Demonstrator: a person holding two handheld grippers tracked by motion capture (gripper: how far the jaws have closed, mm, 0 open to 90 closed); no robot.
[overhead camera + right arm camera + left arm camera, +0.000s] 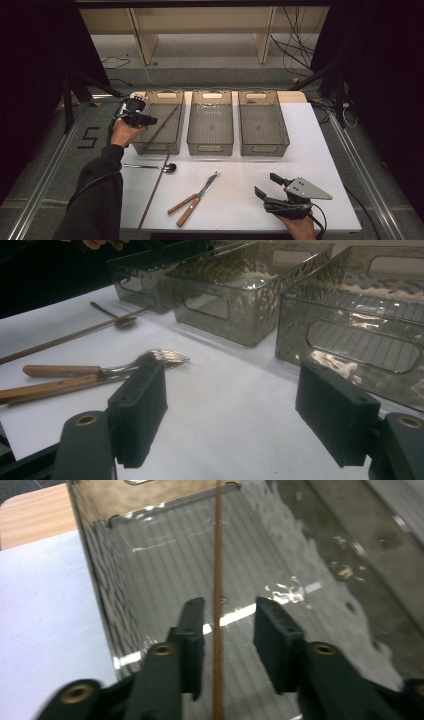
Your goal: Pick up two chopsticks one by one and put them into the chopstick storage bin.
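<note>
A thin brown chopstick (162, 125) leans slantwise inside the left smoky clear bin (156, 148). My left gripper (145, 120) hovers over that bin's left side. In the left gripper view it (230, 612) is open; the chopstick (218, 555) runs between its jaws, closer to the left one, and neither jaw presses on it. My right gripper (266, 184) rests low at the table's front right, open wide and empty (232, 375). A second chopstick (154, 190) lies on the white table.
The middle bin (210, 148) and right bin (263, 150) stand in a row at the back. A spoon (170, 167) lies in front of the left bin. A wooden-handled fork (165, 357) and knife lie crossed (197, 196) left of my right gripper.
</note>
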